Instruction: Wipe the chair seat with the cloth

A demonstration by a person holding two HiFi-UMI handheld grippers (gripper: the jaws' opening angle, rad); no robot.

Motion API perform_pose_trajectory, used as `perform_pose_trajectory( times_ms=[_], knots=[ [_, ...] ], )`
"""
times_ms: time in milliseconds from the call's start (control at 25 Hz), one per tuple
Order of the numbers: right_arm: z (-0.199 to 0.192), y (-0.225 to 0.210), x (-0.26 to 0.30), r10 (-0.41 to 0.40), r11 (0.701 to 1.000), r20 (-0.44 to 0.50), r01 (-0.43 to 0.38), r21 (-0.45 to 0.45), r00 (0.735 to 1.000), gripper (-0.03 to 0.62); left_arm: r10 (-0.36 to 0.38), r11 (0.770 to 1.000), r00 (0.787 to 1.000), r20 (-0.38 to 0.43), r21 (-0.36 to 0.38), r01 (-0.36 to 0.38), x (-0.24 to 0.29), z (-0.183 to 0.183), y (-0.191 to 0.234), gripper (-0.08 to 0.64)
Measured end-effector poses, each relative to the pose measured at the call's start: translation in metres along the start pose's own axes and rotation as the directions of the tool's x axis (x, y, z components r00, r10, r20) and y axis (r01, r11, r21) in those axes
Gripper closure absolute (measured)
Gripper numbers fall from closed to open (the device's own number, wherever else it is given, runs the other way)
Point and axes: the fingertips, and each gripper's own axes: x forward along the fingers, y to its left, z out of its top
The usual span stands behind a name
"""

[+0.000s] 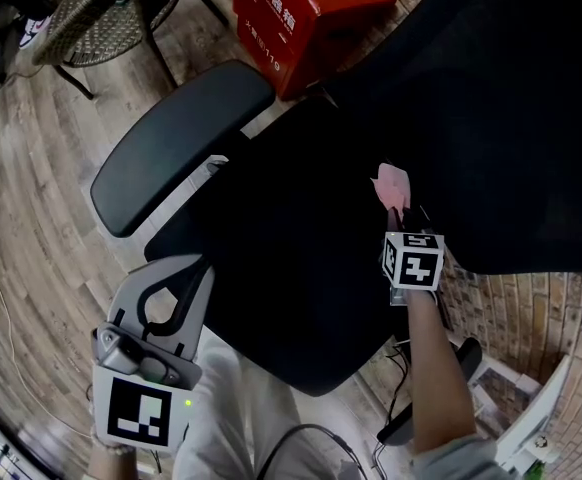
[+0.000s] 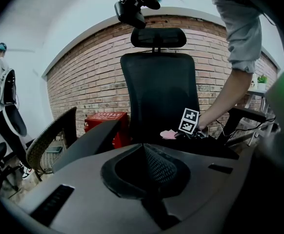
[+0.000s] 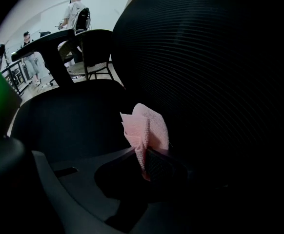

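Observation:
The black chair seat [image 1: 291,268] fills the middle of the head view, its mesh backrest [image 1: 511,108] at the right. My right gripper [image 1: 400,213] is shut on a folded pink cloth [image 1: 393,182], and it holds the cloth low over the seat's back part, close to the backrest. In the right gripper view the cloth [image 3: 146,128] sticks up from the closed jaws of the right gripper [image 3: 145,152]. My left gripper [image 1: 178,273] hangs off the seat's front left corner, shut with nothing in it. The left gripper [image 2: 144,148] faces the chair, where the cloth [image 2: 168,134] shows.
A padded armrest [image 1: 176,143] juts out left of the seat. Behind it stand a red box [image 1: 306,13] and a wicker chair [image 1: 91,18] on the wood floor. A brick wall [image 2: 93,77] lies behind the chair. People stand far off [image 3: 73,13].

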Motion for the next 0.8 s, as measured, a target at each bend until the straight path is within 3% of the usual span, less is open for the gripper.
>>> perform_pose_trajectory(
  times_ms=[360, 640, 800],
  knots=[
    [-0.015, 0.01, -0.013, 0.036, 0.998, -0.014, -0.035, 0.046, 0.999, 0.535, 0.005, 1.0, 1.0, 0.005, 0.006, -0.005, -0.006, 0.003, -0.001, 0.541],
    [-0.021, 0.076, -0.033, 0.16, 0.987, 0.002, -0.16, 0.012, 0.987, 0.535, 0.02, 1.0, 1.0, 0.01, -0.006, -0.02, -0.019, 0.004, 0.001, 0.541],
    [-0.025, 0.127, -0.049, 0.254, 0.967, 0.008, -0.254, -0.015, 0.967, 0.535, 0.033, 0.999, 0.999, 0.021, -0.011, -0.033, -0.025, 0.007, 0.002, 0.541]
  ],
)
